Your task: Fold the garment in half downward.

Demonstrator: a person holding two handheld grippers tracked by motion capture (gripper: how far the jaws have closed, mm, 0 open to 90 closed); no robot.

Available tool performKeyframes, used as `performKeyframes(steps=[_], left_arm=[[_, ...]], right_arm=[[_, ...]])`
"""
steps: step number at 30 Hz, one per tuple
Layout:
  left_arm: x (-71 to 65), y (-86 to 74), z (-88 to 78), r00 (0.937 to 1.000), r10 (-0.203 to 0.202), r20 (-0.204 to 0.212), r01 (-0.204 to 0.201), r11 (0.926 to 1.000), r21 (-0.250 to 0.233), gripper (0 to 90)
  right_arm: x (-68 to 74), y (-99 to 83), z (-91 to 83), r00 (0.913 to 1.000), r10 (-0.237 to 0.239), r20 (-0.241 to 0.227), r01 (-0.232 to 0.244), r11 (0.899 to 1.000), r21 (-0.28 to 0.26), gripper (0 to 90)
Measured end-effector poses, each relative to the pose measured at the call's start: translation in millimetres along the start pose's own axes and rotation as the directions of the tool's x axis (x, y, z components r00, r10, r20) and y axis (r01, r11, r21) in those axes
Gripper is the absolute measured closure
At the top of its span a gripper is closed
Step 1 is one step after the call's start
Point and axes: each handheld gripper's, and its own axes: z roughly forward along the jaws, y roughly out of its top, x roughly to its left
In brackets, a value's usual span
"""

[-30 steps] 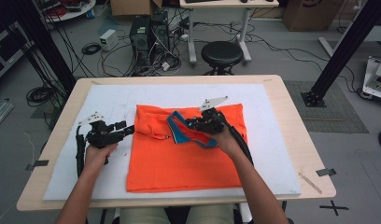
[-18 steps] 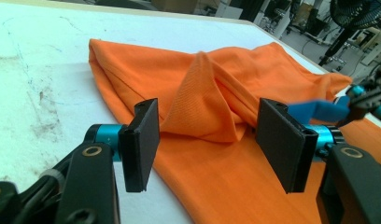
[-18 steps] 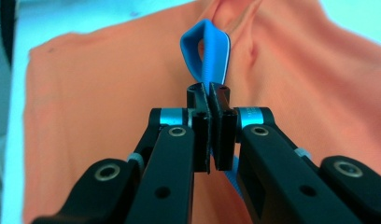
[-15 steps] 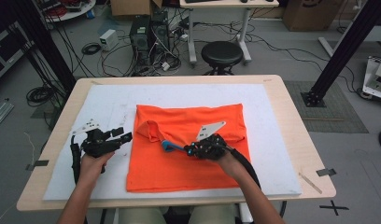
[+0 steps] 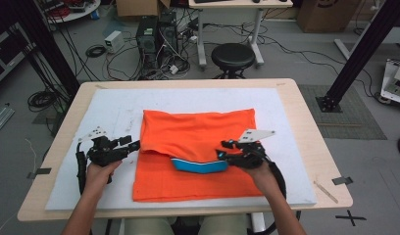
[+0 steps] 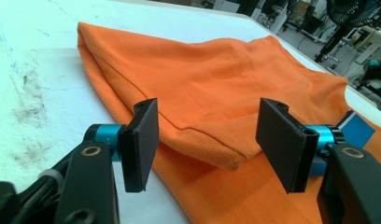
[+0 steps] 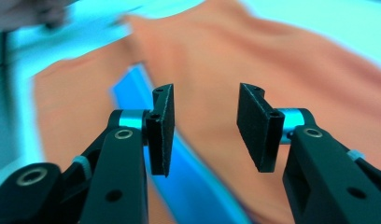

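Resting near the left edge of the surface [image 5: 296, 105], the left hand-held gripper [image 5: 132, 145] pointed toward the orange shirt [image 5: 198, 129], its tips just beside the garment's left border. Its own view showed the jaws spread wide with nothing between the pads; a folded orange corner [image 6: 226, 156] lay just ahead of them, not yet grasped. The shirt itself lay across the middle of the white mat [image 5: 114, 110], its upper portion folded down so that a blue collar band [image 5: 198, 166] showed along the fold line.

Toward the right, the right hand-held gripper [image 5: 222, 155] sat on the shirt just beside the right end of the blue band. Its view, blurred, showed the jaws apart and empty, with blue collar trim [image 7: 188, 186] and orange cloth beyond them.

With neither tool gripping anything, the likely risk was a poor pinch. If the left jaws closed short of the folded corner, they might catch only the top layer, and the fold would open or drag when lifted. If the two sides pulled unevenly, the cloth could bunch and skew across the mat.
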Motion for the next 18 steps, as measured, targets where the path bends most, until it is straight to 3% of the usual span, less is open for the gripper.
performKeyframes(steps=[2,3,4,6,7,10,13,15,17,18], left_arm=[[-0.1,-0.2,1.3,0.9998,-0.016,0.009,0.016,0.9999,0.001,39.6],[-0.5,-0.1,1.8,0.9997,-0.019,0.014,0.019,0.9998,-0.001,38.3],[-0.8,0.3,2.6,0.9998,-0.018,0.008,0.018,0.9998,0.003,38.3],[-2.1,0.4,4.4,0.9998,-0.019,-0.003,0.019,0.9998,0.009,38.3],[-2.0,0.4,4.7,0.9998,-0.018,-0.003,0.018,0.9998,0.010,38.3],[-1.4,1.1,5.2,0.9996,-0.027,-0.013,0.027,0.9996,0.009,38.3],[-1.0,2.2,5.3,0.9994,-0.025,-0.022,0.025,0.9997,0.003,38.3],[-0.7,2.8,5.9,0.9993,-0.033,-0.019,0.033,0.9995,-0.003,37.6],[-0.1,3.3,7.3,0.9992,-0.038,-0.008,0.038,0.9992,-0.011,33.0],[-0.1,3.3,7.9,0.9993,-0.037,-0.008,0.037,0.9993,-0.009,33.0]], right_arm=[[-9.7,-4.6,-9.2,0.9939,0.030,0.106,-0.029,1.000,-0.008,65.1],[-19.6,-11.0,-13.4,0.9734,0.042,0.225,-0.051,0.998,0.034,67.7],[-19.6,-11.0,-13.4,0.9734,0.042,0.225,-0.051,0.998,0.034,67.7],[-28.4,-19.4,-11.1,0.9594,0.049,0.278,-0.081,0.991,0.105,69.5],[-32.3,-25.1,-8.7,0.9564,0.058,0.286,-0.100,0.986,0.134,70.1],[-37.5,-36.3,-4.9,0.9483,0.069,0.310,-0.125,0.978,0.165,72.8],[-39.9,-48.4,-4.7,0.9360,0.018,0.352,-0.107,0.966,0.234,74.9],[-41.3,-52.8,-9.1,0.9368,0.027,0.349,-0.111,0.968,0.225,75.0],[-41.8,-52.6,-16.4,0.9314,0.039,0.362,-0.123,0.970,0.212,74.9],[-42.9,-52.7,-22.5,0.9308,0.061,0.360,-0.131,0.976,0.174,74.1]])
